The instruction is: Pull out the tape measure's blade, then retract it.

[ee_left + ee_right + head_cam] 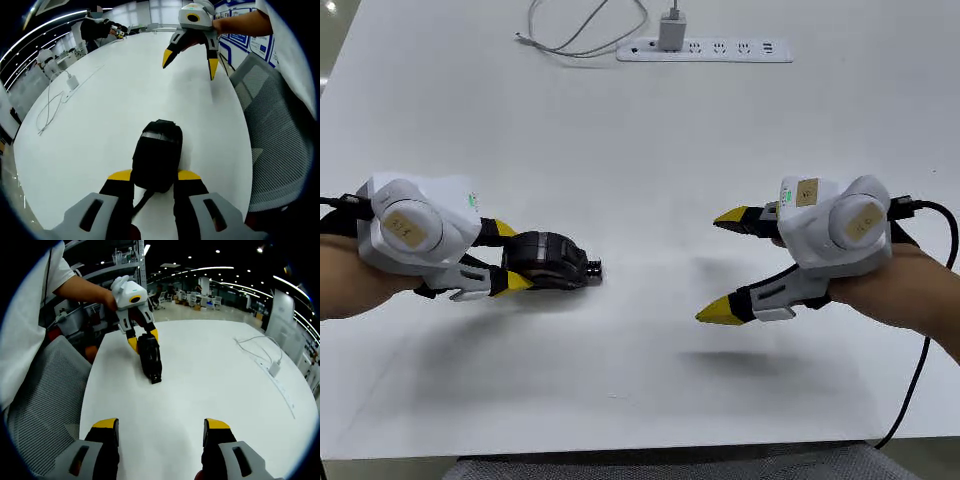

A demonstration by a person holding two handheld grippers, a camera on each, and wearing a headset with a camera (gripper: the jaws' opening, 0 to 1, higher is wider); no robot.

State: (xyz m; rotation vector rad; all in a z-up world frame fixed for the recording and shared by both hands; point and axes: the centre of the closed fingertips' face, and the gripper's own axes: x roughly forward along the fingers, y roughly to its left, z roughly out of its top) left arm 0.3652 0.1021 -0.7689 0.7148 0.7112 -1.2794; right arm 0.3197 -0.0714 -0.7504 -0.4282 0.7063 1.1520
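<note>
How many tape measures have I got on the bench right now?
1. The black tape measure lies on the table, gripped by the left gripper between its yellow-tipped jaws. The right gripper is open and holds none.

A white counter (pixel 640 140) is carrying a white power strip (pixel 740 49) near its far edge. A white charger (pixel 672 30) is sitting plugged into the strip's left end, and a white cable (pixel 582 35) is looping away to the left, lying loose on the counter. A grey mesh chair (pixel 272 130) is standing beside the counter's near edge.
</note>
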